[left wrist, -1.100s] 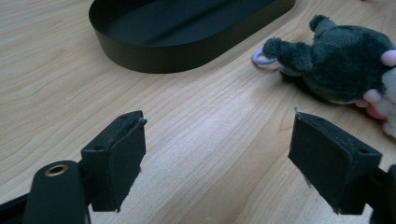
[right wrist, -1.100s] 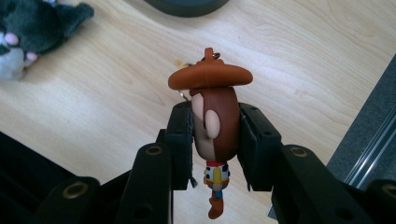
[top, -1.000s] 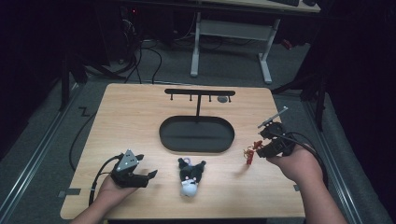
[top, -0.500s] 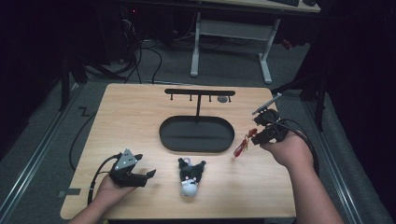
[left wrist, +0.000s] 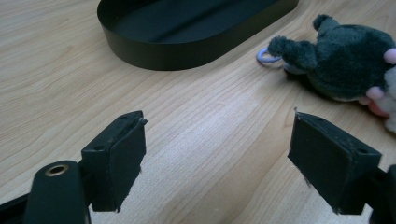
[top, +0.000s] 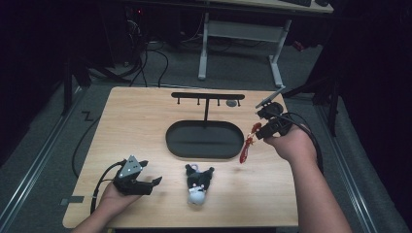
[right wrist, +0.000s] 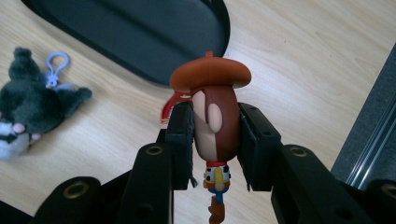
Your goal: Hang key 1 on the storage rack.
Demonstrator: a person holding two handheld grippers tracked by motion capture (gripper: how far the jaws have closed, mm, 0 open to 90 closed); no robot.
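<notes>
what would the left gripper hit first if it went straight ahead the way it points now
Probably bare table at first, since the open left gripper looks low along the wood. Farther on, the black tray lies ahead, with the plush just off to the side. Depth is hard to judge, so the plush could be brushed.

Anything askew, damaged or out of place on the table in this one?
Nothing looks damaged or spilled. The plush keychain lies on its side on the table, and the stand's hooks are bare. The right gripper clamps the cowboy figure by its head.
</notes>
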